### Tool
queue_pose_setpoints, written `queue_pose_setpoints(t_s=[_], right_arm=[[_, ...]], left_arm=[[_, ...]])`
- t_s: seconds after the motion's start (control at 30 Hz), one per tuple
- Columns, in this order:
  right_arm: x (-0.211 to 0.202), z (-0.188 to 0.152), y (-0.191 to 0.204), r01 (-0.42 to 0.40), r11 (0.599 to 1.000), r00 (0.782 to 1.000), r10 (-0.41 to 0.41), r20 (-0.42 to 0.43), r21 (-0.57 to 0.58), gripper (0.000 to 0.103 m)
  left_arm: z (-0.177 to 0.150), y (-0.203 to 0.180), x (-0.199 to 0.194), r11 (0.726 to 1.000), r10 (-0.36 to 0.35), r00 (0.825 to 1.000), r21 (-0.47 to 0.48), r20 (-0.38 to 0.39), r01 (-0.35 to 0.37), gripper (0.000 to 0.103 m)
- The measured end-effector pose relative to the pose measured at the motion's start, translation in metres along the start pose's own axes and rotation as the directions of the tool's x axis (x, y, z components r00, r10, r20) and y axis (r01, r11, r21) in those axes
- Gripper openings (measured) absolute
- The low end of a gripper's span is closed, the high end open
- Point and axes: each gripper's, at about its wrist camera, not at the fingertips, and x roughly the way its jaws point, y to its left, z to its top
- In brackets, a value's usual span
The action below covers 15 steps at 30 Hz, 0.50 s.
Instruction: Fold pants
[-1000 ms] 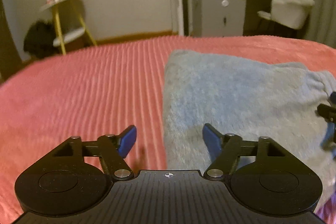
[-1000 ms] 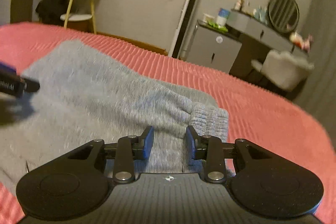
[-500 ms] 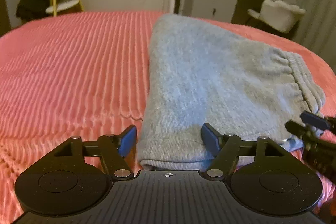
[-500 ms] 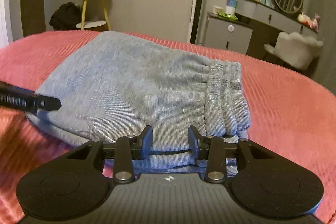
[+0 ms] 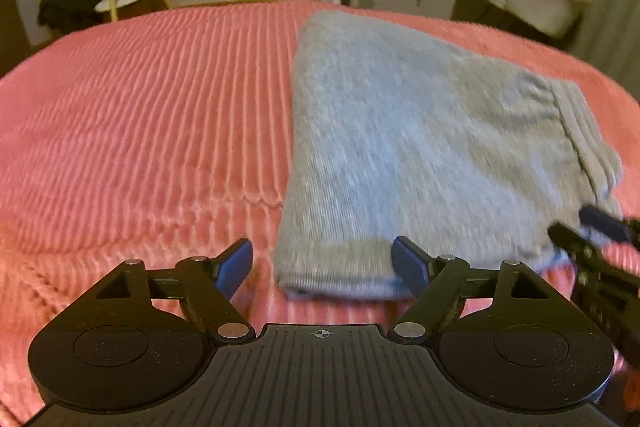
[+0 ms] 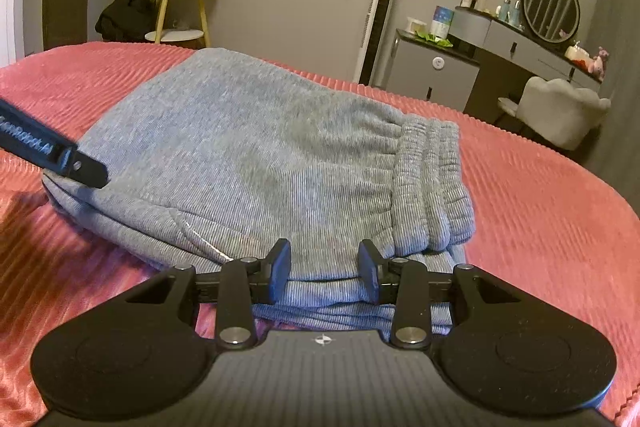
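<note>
The grey pants lie folded in a thick stack on the pink ribbed bedspread, the elastic waistband on the right side. My left gripper is open and empty, just short of the stack's near left corner. My right gripper is open with a narrower gap, its fingers at the stack's near edge, holding nothing. Each gripper shows at the side of the other view: the right one in the left wrist view, the left one in the right wrist view.
The bedspread spreads wide to the left and right of the pants. Beyond the bed stand a yellow side table, a grey cabinet, a dresser with round mirror and a white chair.
Both grippers have drawn back toward me from over the pants to the stack's near edge. The folded stack lies still; both stay open.
</note>
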Motion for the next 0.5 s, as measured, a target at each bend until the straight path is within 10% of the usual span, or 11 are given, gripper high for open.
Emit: queue_pose_setpoints(t_s=[0.1, 0.23, 0.5], right_arm=[[-0.004, -0.002, -0.001, 0.0, 1.0, 0.999, 0.001, -0.035, 0.022, 0.043], [-0.007, -0.008, -0.001, -0.028, 0.998, 0.991, 0.036, -0.128, 0.061, 0.095], [-0.034, -0.015, 0.005, -0.035, 0.995, 0.989, 0.047, -0.138, 0.092, 0.098]], left_arm=[[-0.016, 0.001, -0.009, 0.999, 0.004, 1.0, 0.043, -0.019, -0.003, 0.082], [-0.045, 0.012, -0.016, 0.999, 0.023, 1.0, 0.05, -0.017, -0.022, 0.082], [-0.077, 0.023, -0.025, 0.998, 0.045, 0.998, -0.032, -0.041, -0.047, 0.085]])
